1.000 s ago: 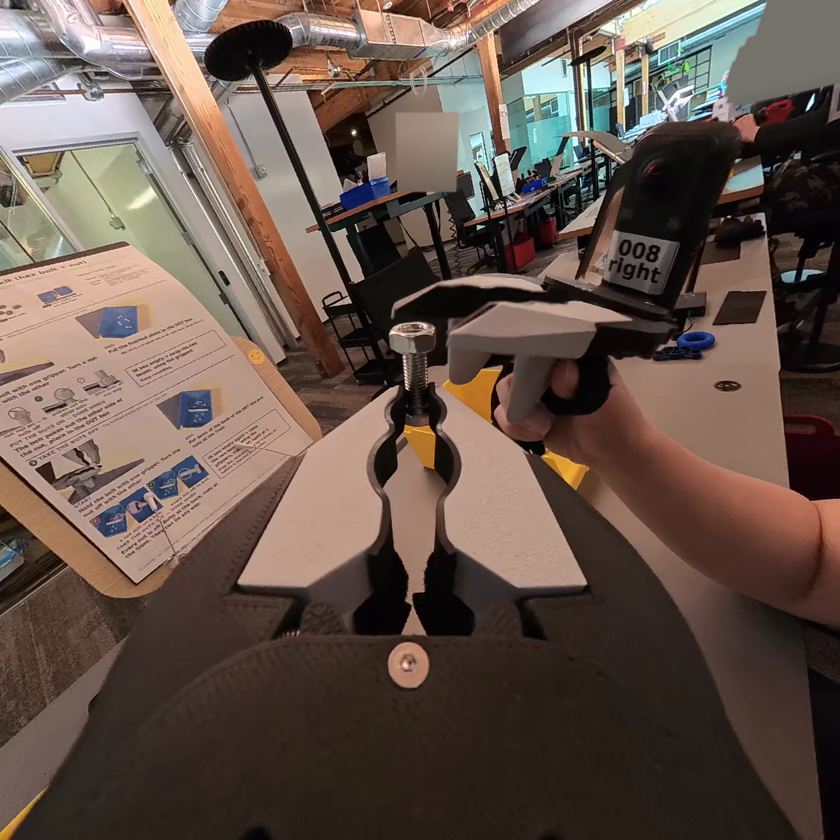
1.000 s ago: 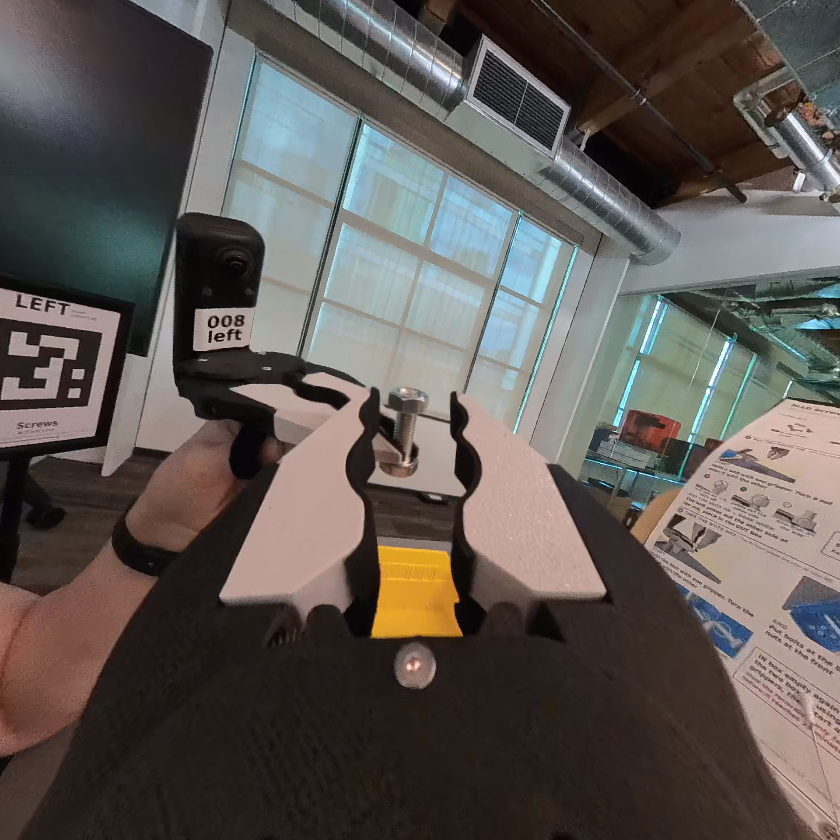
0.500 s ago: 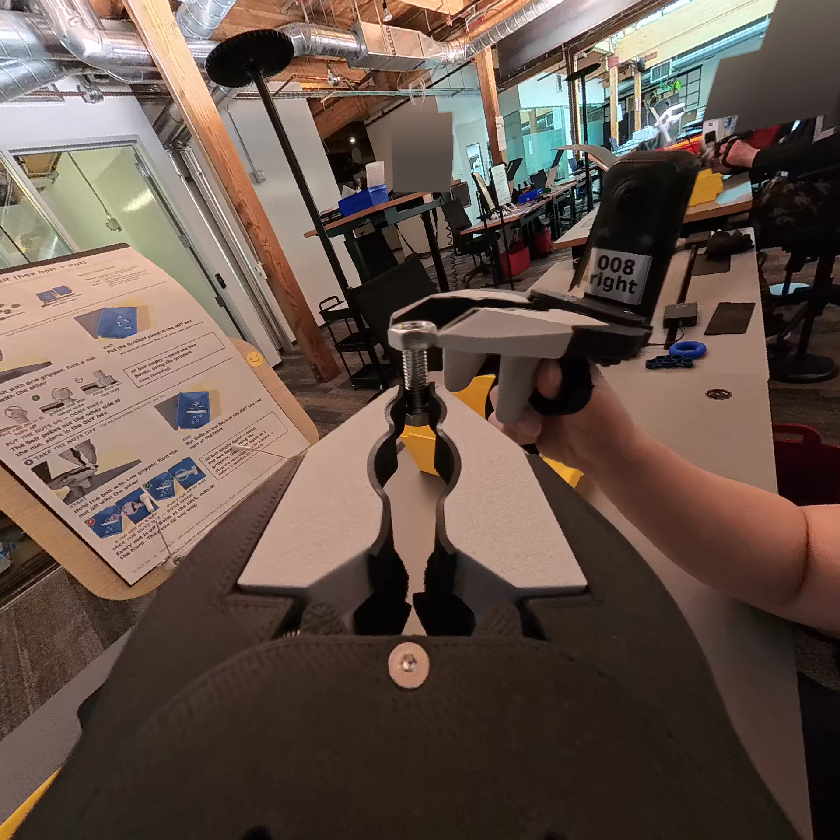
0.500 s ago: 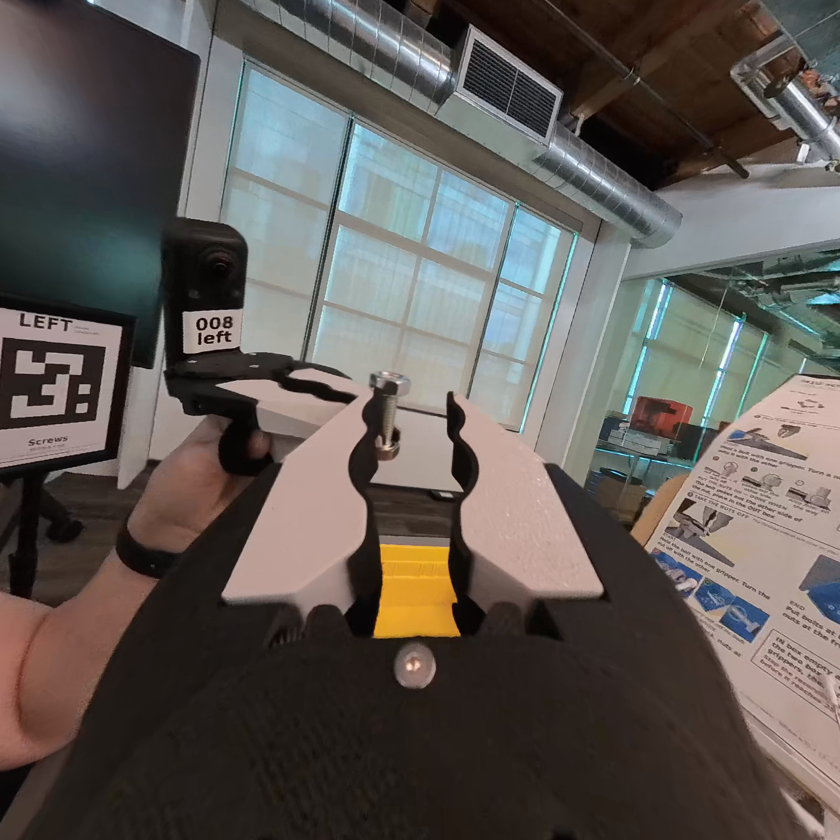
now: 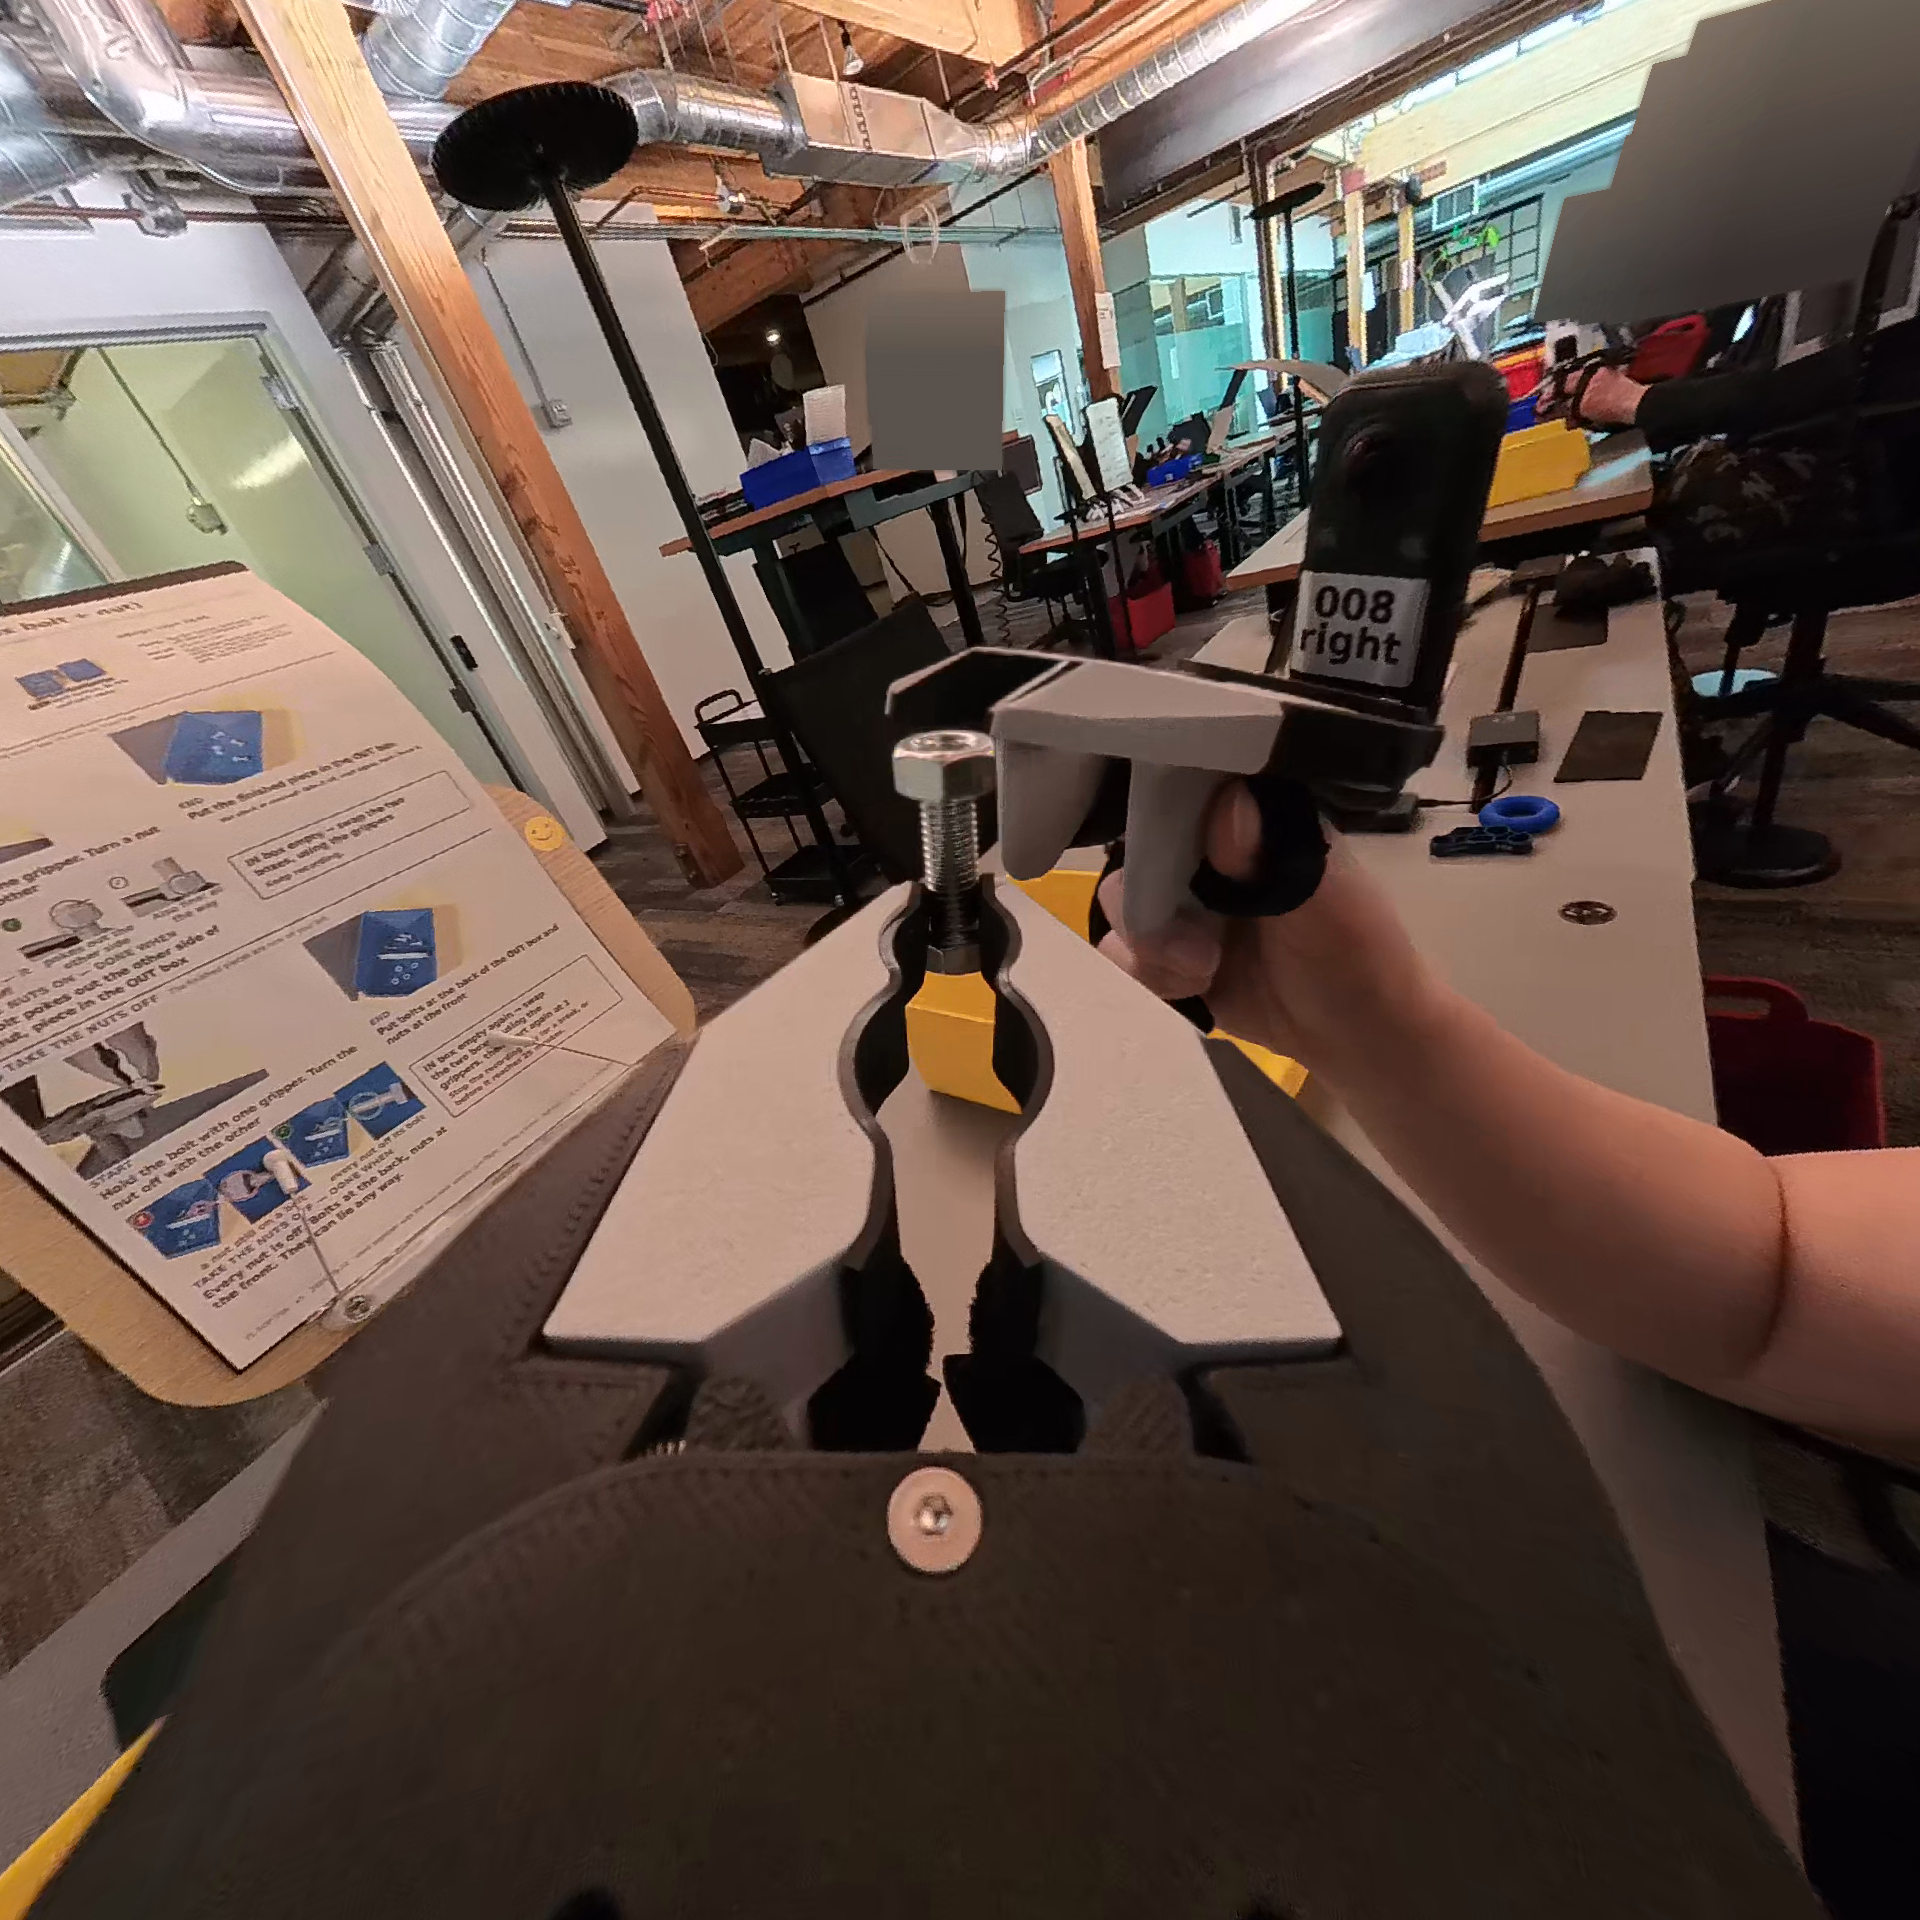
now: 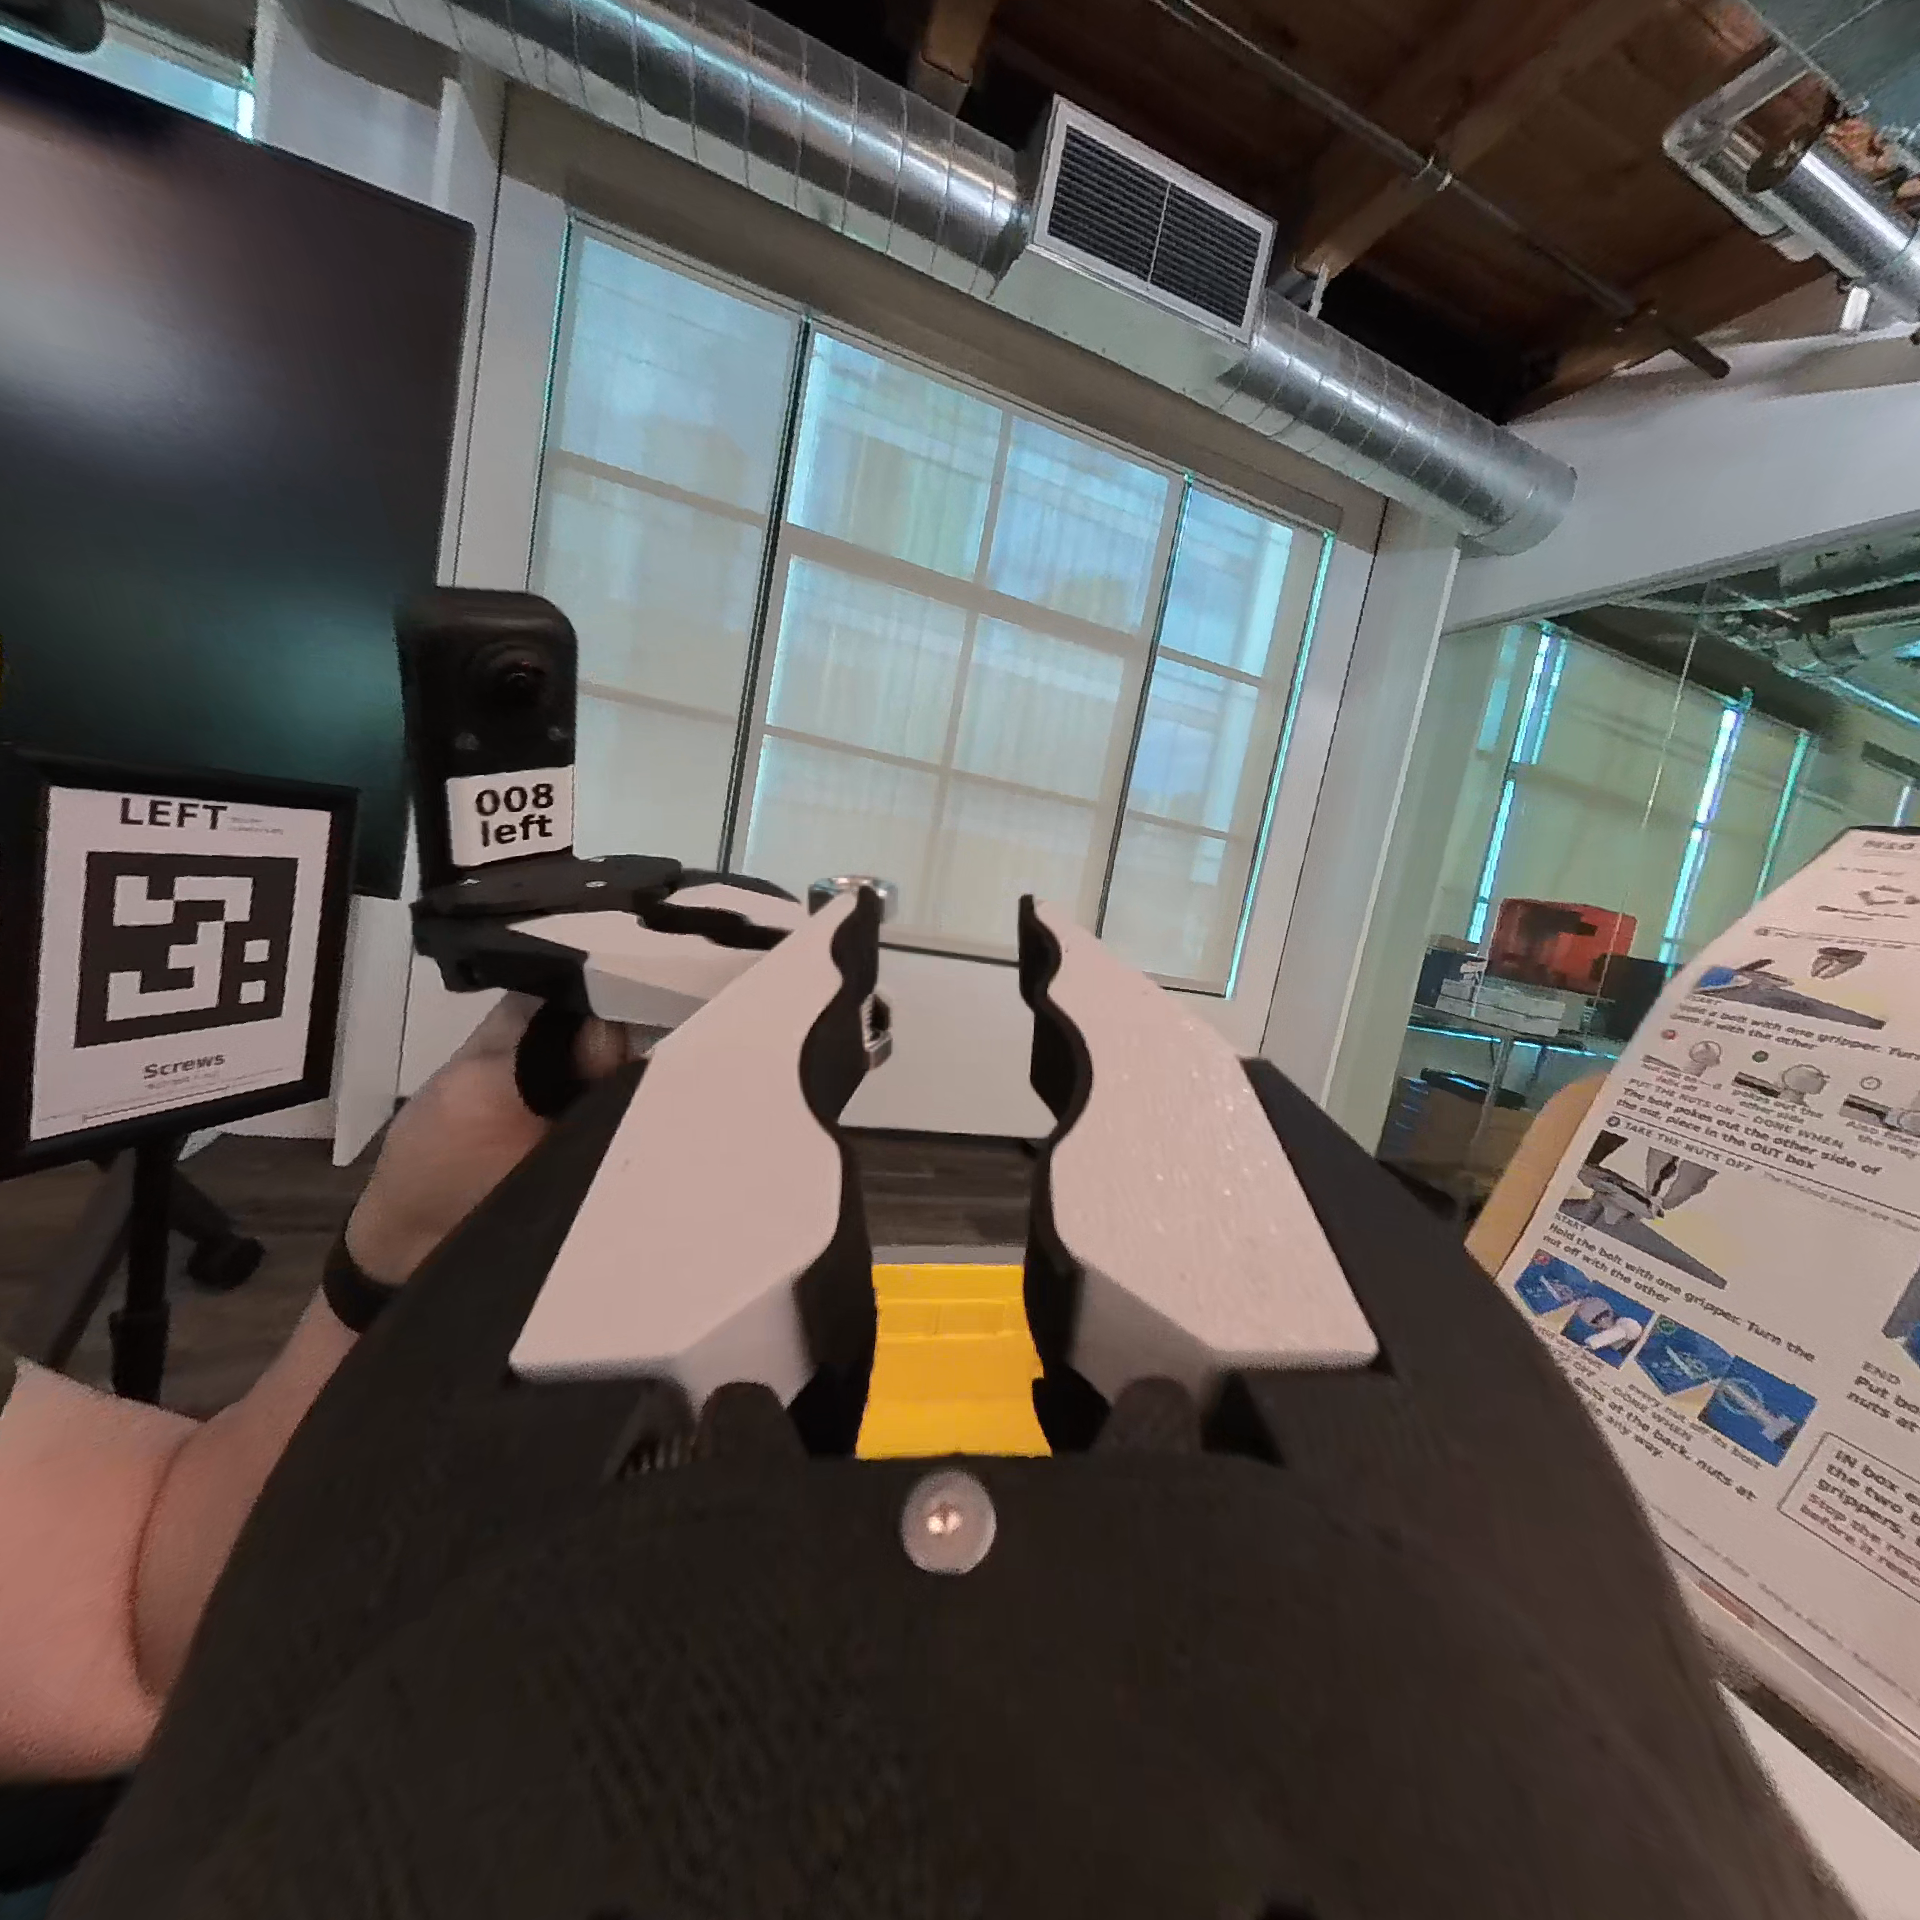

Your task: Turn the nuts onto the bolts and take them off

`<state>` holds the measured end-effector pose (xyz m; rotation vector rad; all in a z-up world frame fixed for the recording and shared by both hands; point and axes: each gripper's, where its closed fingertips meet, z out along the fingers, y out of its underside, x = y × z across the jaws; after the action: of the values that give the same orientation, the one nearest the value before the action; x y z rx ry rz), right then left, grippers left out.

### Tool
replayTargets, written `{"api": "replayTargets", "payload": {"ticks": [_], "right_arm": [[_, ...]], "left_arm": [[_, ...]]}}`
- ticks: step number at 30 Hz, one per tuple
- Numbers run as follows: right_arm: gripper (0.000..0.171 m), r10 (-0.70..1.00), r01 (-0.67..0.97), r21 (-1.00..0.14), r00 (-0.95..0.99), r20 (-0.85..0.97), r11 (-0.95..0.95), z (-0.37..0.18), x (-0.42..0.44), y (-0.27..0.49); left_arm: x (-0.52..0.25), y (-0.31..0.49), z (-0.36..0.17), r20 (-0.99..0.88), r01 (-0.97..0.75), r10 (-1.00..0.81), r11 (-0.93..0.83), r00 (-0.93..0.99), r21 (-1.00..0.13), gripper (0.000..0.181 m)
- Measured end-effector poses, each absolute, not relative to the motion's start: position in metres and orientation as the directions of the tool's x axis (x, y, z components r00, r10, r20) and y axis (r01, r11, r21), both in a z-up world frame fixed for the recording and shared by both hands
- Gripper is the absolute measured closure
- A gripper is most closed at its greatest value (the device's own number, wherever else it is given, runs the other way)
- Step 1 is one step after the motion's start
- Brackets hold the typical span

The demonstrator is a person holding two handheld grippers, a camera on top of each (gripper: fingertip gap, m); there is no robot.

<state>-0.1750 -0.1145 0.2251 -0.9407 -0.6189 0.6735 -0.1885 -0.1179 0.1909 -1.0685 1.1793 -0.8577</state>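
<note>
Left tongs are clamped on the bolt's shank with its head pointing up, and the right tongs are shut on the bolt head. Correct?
Not quite. The right tongs are open and hold nothing, as the right wrist view shows. The left tongs do clamp the bolt with its head up.

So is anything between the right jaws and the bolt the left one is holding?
Nothing visible. The bolt stands head-up in the shut left gripper; the open right gripper sits just beside it, with only open air between. Its near finger hides most of the bolt in the right wrist view.

My left gripper (image 5: pixel 948 940) clamps the bolt (image 5: pixel 943 831) upright; my right gripper (image 5: pixel 971 717) hovers just right, jaws apart.
</note>
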Motion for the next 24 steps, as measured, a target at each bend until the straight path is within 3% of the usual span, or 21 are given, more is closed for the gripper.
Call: {"api": "replayTargets", "payload": {"ticks": [16,24], "right_arm": [[0.143,0.801,-0.296,-0.875,0.579,0.154,0.383,0.229,-0.177,-0.126],[0.143,0.664,-0.119,-0.889,0.71,0.235,0.442,0.22,-0.197,-0.12]], "left_arm": [[-0.189,-0.123,0.193,-0.253,0.016,-0.956,0.258,0.151,-0.966,0.174],[-0.186,-0.118,0.191,-0.286,-0.008,-0.936,0.29,0.206,-0.957,0.175]]}}
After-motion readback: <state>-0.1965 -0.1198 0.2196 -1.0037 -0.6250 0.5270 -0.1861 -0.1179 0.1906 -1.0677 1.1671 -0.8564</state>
